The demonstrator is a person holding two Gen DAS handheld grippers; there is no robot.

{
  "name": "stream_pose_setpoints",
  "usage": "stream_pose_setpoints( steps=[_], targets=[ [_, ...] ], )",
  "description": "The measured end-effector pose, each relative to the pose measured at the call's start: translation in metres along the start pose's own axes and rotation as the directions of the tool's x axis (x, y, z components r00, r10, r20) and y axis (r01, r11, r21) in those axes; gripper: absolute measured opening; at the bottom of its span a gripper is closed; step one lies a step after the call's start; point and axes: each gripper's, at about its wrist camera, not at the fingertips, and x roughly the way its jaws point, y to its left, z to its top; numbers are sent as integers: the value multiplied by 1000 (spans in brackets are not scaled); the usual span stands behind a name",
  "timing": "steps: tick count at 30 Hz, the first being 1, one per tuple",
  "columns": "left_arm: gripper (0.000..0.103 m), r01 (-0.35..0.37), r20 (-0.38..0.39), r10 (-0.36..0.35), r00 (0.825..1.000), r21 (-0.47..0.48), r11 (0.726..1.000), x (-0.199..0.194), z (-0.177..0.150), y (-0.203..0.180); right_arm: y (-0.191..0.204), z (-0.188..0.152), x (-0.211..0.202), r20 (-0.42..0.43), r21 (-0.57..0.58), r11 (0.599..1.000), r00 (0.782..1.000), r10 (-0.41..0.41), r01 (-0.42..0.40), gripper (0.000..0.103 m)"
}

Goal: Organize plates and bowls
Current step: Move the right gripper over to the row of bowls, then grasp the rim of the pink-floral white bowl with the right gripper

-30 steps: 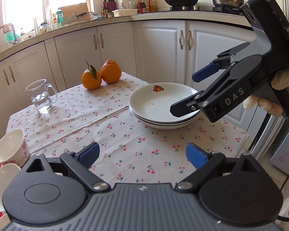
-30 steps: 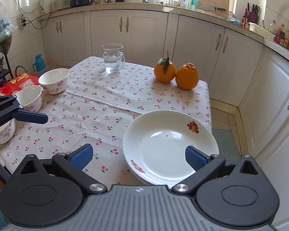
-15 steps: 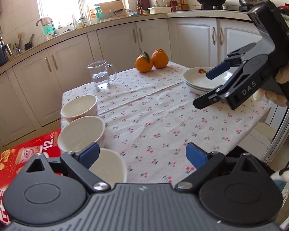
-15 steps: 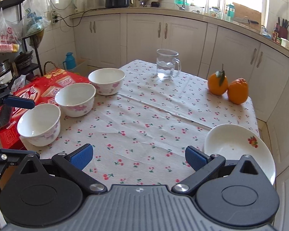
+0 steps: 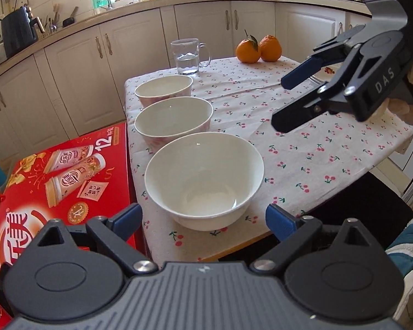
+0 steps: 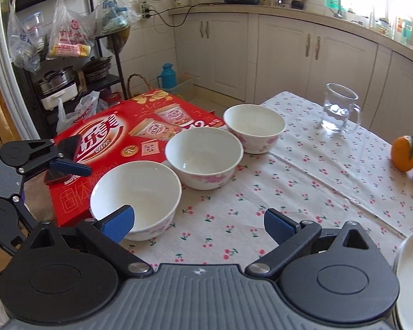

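The left gripper (image 5: 203, 216), jaws wide and empty, is nearer the nearest white bowl (image 5: 203, 181), which sits straight ahead between its fingertips at the table's near edge, round, glossy and upright, while the right gripper (image 6: 199, 221) hovers wide open beside it.

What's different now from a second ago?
Both grippers swung away from the stacked plates toward the three bowls; the left gripper now faces the nearest bowl. Nothing was grabbed or released: both jaws stay open, and the dishes, mug and oranges haven't moved.
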Motion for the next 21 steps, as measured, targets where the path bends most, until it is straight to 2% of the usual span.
stream_pose_setpoints(
  steps=[2,7,10,17,21],
  targets=[
    [96,9,-3,-9,1000,-6,1000,4,-1,2,5,4,13,-19,-6,999,999,32,-32,100],
    [94,25,-1,-25,1000,-5,1000,9,-2,4,12,13,38,-57,-9,995,994,98,-99,87],
    [93,35,-2,-35,999,-16,999,13,-2,6,14,16,50,-76,-12,992,990,122,-123,83],
    [81,52,-6,-53,999,-33,998,16,-1,8,12,19,70,-115,3,986,979,167,-168,70],
    [81,56,-5,-56,998,-34,998,17,0,8,12,18,75,-124,10,981,974,191,-191,65]
  ],
)
